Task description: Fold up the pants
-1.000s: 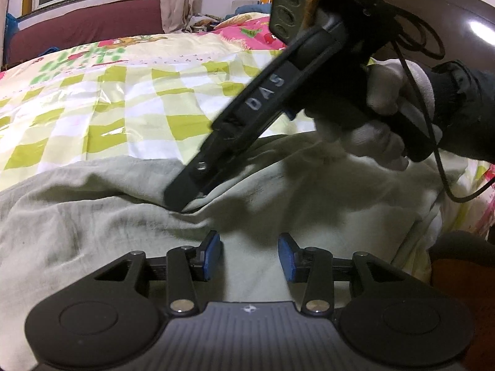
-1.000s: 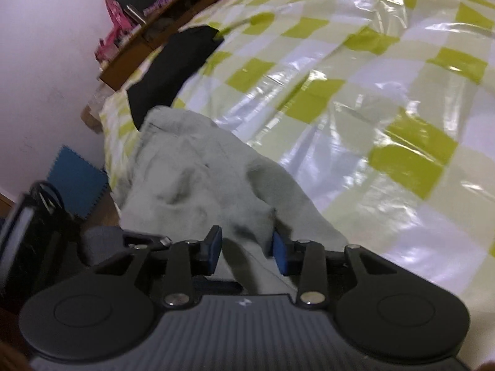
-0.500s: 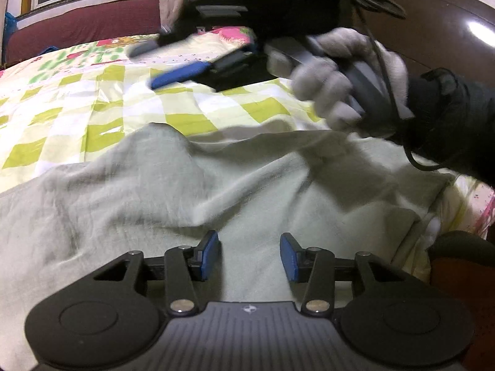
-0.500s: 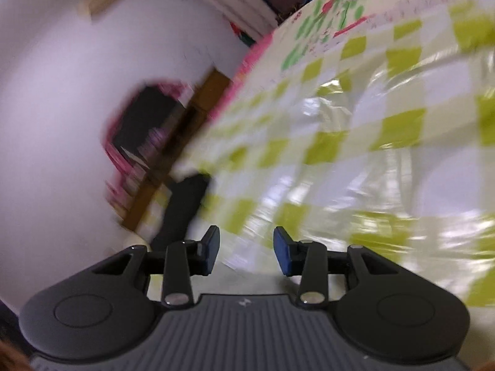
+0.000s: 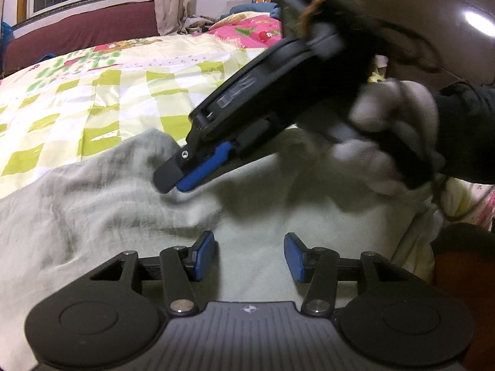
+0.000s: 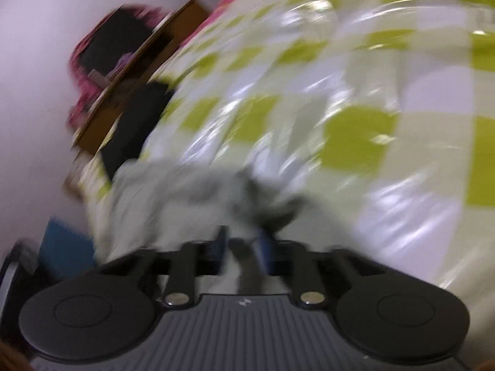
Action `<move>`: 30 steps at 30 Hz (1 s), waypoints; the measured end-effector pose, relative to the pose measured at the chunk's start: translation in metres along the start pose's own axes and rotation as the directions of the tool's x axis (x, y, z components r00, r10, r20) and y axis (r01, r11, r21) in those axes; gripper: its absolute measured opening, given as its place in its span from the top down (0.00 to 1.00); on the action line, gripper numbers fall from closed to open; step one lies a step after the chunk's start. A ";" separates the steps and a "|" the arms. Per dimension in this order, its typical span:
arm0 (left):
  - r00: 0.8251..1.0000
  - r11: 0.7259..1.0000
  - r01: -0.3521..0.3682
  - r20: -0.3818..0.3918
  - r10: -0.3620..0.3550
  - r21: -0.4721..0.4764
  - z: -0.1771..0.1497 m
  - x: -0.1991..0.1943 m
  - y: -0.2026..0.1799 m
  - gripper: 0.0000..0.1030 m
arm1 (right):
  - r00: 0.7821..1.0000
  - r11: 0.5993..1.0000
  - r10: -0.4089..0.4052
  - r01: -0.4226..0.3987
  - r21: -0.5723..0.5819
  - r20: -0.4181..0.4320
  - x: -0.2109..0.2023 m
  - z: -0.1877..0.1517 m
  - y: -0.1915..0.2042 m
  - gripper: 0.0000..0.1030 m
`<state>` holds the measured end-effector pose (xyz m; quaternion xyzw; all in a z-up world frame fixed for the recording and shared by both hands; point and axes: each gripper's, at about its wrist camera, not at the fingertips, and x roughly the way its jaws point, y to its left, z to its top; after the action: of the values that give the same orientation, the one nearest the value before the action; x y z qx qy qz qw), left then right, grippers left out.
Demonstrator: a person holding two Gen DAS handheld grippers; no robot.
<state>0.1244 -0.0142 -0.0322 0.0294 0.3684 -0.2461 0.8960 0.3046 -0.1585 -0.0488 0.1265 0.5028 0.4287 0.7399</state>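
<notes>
Pale grey-green pants [image 5: 117, 204] lie spread on the checked bedspread [image 5: 102, 99]. My left gripper [image 5: 249, 256] is open and empty, low over the cloth. My right gripper [image 5: 176, 182] comes in from the upper right, held by a white-gloved hand [image 5: 383, 142], with its tips down on a raised fold of the pants. In the blurred right wrist view its jaws [image 6: 243, 249] stand close together with pants cloth [image 6: 185, 191] between them.
The bed's yellow-green and white plastic-covered spread [image 6: 355, 99] stretches far left and ahead. A dark wooden headboard [image 5: 402, 31] stands at the right. A wooden shelf [image 6: 130, 71] and a dark item [image 6: 133, 123] lie beyond the bed's edge.
My right gripper, lifted above the bed half a second ago, has swung back down onto the pants and narrowed onto a fold. My left gripper has not moved.
</notes>
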 end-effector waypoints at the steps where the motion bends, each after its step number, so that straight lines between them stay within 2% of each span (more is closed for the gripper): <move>1: 1.000 1.000 -0.001 0.001 0.001 -0.001 0.000 0.000 0.000 0.39 | 0.999 0.999 -0.021 0.019 0.046 0.040 -0.003 0.005 -0.009 1.00; 2: 1.000 1.000 -0.003 0.003 0.003 -0.002 0.000 0.000 0.000 0.39 | 0.994 0.994 -0.055 0.046 0.101 0.090 -0.010 0.010 -0.018 0.97; 3: 1.000 1.000 -0.002 0.003 0.002 -0.003 0.001 -0.001 0.000 0.38 | 0.988 0.991 -0.094 0.080 0.112 0.126 -0.017 0.012 -0.022 0.91; 4: 1.000 1.000 -0.002 0.004 0.002 -0.003 0.001 -0.001 0.000 0.38 | 0.980 0.987 -0.133 0.117 0.107 0.151 -0.023 0.014 -0.021 0.88; 8: 1.000 1.000 -0.009 0.008 0.009 0.004 0.000 -0.003 -0.004 0.38 | 0.963 0.980 -0.188 0.171 0.104 0.192 -0.060 -0.006 -0.005 0.83; 9: 1.000 1.000 -0.012 0.009 0.012 0.006 0.000 -0.004 -0.005 0.38 | 0.953 0.972 -0.221 0.196 0.132 0.210 -0.075 -0.019 -0.003 0.82; 11: 1.000 1.000 -0.018 0.012 0.018 0.010 0.000 -0.006 -0.008 0.38 | 0.918 0.945 -0.305 0.258 0.203 0.255 -0.106 -0.048 0.000 0.81; 13: 0.999 0.999 -0.030 0.018 0.030 0.020 0.000 -0.006 -0.011 0.38 | 0.874 0.905 -0.390 0.306 0.294 0.290 -0.141 -0.080 -0.001 0.81; 15: 0.999 0.998 -0.049 0.024 0.048 0.040 -0.003 -0.007 -0.018 0.38 | 0.816 0.844 -0.480 0.330 0.423 0.322 -0.184 -0.121 -0.007 0.75; 16: 0.998 0.997 -0.058 0.026 0.056 0.050 -0.003 -0.008 -0.021 0.38 | 0.781 0.807 -0.528 0.340 0.483 0.333 -0.203 -0.141 -0.007 0.74; 18: 0.996 0.994 -0.082 0.032 0.080 0.079 -0.003 -0.008 -0.028 0.38 | 0.685 0.718 -0.640 0.372 0.588 0.348 -0.244 -0.188 -0.009 0.71; 19: 0.995 0.991 -0.095 0.036 0.091 0.097 -0.003 -0.008 -0.032 0.38 | 0.644 0.678 -0.681 0.375 0.633 0.348 -0.261 -0.207 -0.013 0.71; 20: 0.994 0.987 -0.109 0.040 0.105 0.122 -0.002 -0.009 -0.039 0.38 | 0.605 0.637 -0.715 0.358 0.683 0.349 -0.277 -0.229 -0.015 0.70; 21: 0.992 0.980 -0.127 0.044 0.122 0.155 -0.002 -0.010 -0.046 0.38 | 0.579 0.607 -0.735 0.331 0.723 0.352 -0.291 -0.247 -0.020 0.69; 23: 0.989 0.966 -0.150 0.043 0.144 0.211 -0.001 -0.009 -0.059 0.38 | 0.548 0.573 -0.748 0.247 0.781 0.375 -0.306 -0.276 -0.032 0.66; 25: 0.988 0.958 -0.152 0.031 0.149 0.243 0.002 -0.007 -0.064 0.38 | 0.535 0.570 -0.736 0.157 0.807 0.416 -0.310 -0.293 -0.044 0.66; 27: 0.990 0.955 -0.140 0.011 0.142 0.260 0.010 -0.005 -0.076 0.38 | 0.536 0.584 -0.706 0.072 0.808 0.462 -0.308 -0.300 -0.058 0.66; 30: 0.993 0.952 -0.116 0.000 0.121 0.285 0.021 -0.005 -0.093 0.38 | 0.525 0.603 -0.680 0.003 0.797 0.512 -0.303 -0.299 -0.068 0.67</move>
<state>0.0918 -0.0985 -0.0021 0.1820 0.3344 -0.2418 0.8925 0.0458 -0.5033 -0.0367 0.4632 0.2648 -0.0766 0.8423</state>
